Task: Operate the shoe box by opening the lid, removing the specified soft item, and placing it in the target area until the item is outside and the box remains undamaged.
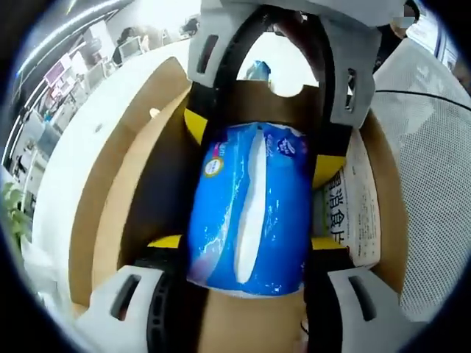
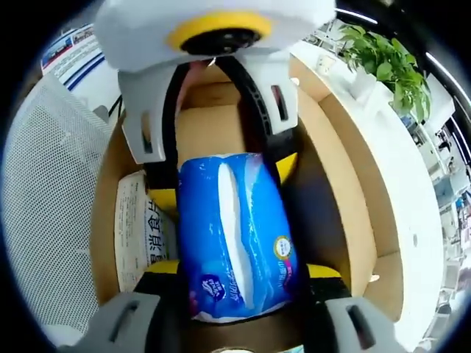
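A blue plastic tissue pack [image 1: 250,213] [image 2: 235,235] with a white strip down its middle sits over the inside of an open brown cardboard shoe box [image 1: 103,213] [image 2: 353,213]. My left gripper [image 1: 246,243] is shut on the near end of the pack, its yellow pads pressing both sides. My right gripper [image 1: 261,143] comes from the opposite side and clamps the far end. In the right gripper view, my right gripper [image 2: 241,268] grips the pack's lower end and the left gripper [image 2: 224,182] grips the upper end. Whether the pack rests on the box floor is hidden.
A white printed paper sheet [image 1: 360,213] [image 2: 140,235] lies in the box beside the pack. White mesh material [image 1: 434,184] [image 2: 44,191] borders the box on one side, a white tabletop [image 1: 66,147] on the other. A potted green plant [image 2: 383,59] stands past the box.
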Demonstrator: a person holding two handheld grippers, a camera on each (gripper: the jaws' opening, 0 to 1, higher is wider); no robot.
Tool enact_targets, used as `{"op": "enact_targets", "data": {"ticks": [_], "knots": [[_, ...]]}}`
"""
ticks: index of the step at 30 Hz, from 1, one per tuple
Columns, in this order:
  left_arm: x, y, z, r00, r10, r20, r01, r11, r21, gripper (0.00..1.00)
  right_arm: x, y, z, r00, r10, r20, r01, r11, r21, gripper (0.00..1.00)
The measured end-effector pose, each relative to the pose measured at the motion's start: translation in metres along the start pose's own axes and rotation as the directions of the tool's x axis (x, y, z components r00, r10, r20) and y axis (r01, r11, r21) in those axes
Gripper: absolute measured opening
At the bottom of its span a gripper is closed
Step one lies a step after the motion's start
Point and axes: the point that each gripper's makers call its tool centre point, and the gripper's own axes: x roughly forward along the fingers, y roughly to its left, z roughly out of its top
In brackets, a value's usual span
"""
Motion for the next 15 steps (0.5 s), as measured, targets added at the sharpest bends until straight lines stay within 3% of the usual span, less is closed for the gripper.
{"op": "enact_targets", "data": {"ticks": [5,9,15], "knots": [[-0.006,-0.005,-0.002,1.0,-0.001,0.006,0.001,1.0,0.025,0.58,-0.005,0.005,0.004,0.999,-0.002,0.032,0.002,1.0,0.008,0.55],[-0.013,-0.006,-0.01,1.0,-0.004,0.003,0.004,0.999,0.031,0.56,-0.007,0.01,0.013,0.997,0.014,0.071,-0.015,1.0,0.013,0.55],[-0.022,-0.007,-0.017,1.0,0.012,0.003,-0.012,0.998,0.064,0.56,0.0,0.014,0.025,0.998,0.014,0.065,-0.012,0.999,-0.03,0.59]]}}
